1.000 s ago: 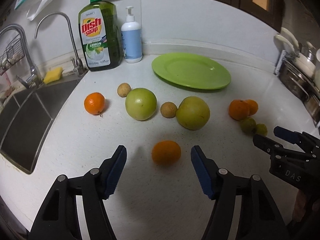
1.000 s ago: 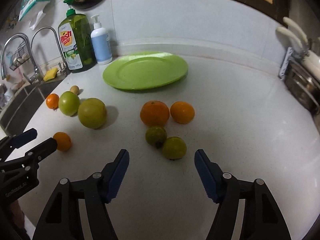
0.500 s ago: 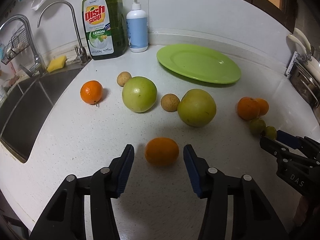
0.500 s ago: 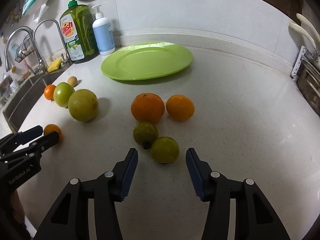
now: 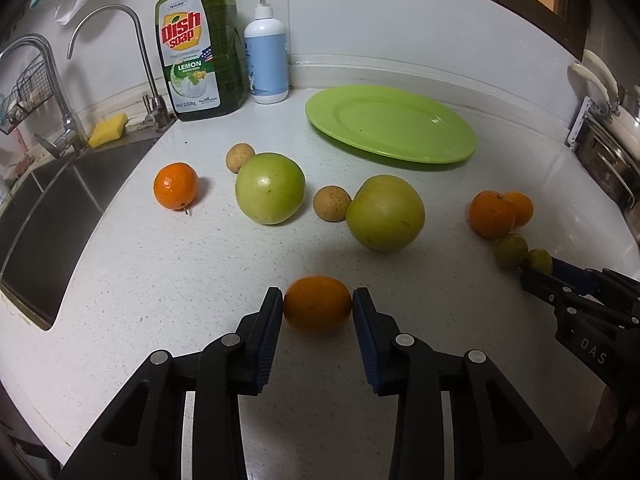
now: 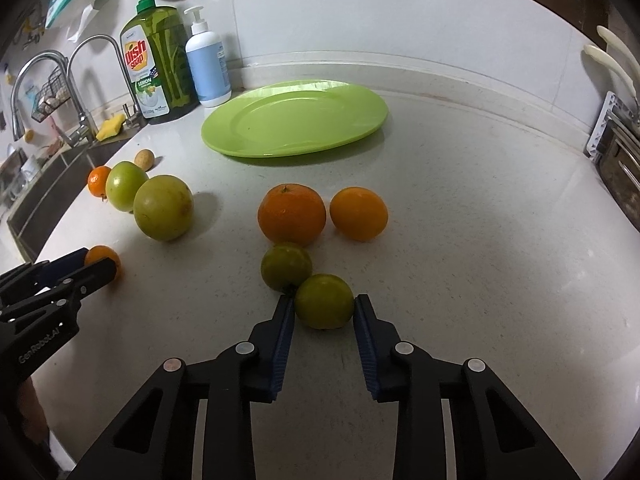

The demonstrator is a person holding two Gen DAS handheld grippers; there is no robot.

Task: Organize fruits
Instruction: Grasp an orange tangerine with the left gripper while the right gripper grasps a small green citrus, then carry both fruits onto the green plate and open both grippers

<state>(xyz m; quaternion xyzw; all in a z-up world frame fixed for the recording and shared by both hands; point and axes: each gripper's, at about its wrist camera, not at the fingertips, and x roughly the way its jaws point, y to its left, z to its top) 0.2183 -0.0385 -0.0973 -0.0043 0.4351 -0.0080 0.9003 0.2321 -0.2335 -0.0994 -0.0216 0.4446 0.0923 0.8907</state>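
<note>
A small orange (image 5: 318, 305) lies on the white counter between the blue pads of my left gripper (image 5: 318, 309). Its jaws are closing and both pads touch the orange's sides. My right gripper (image 6: 324, 307) has its pads pressed on a small green fruit (image 6: 324, 300), which touches a second green fruit (image 6: 286, 266). Behind them sit two oranges (image 6: 292, 214). Two large green fruits (image 5: 270, 188), two small brown fruits (image 5: 332, 204) and a mandarin (image 5: 176, 185) lie farther left. The green plate (image 5: 392, 124) stands bare at the back.
A sink (image 5: 40, 216) with taps drops off at the left, with a yellow sponge (image 5: 107, 130) on its rim. A dish soap bottle (image 5: 200, 48) and a pump bottle (image 5: 266, 60) stand against the back wall. A metal rack (image 5: 608, 152) borders the right.
Both grippers' jaws narrowed from wide apart until the pads met fruit: the left around the small orange, the right around the small green fruit. Both edged slightly forward over them.
</note>
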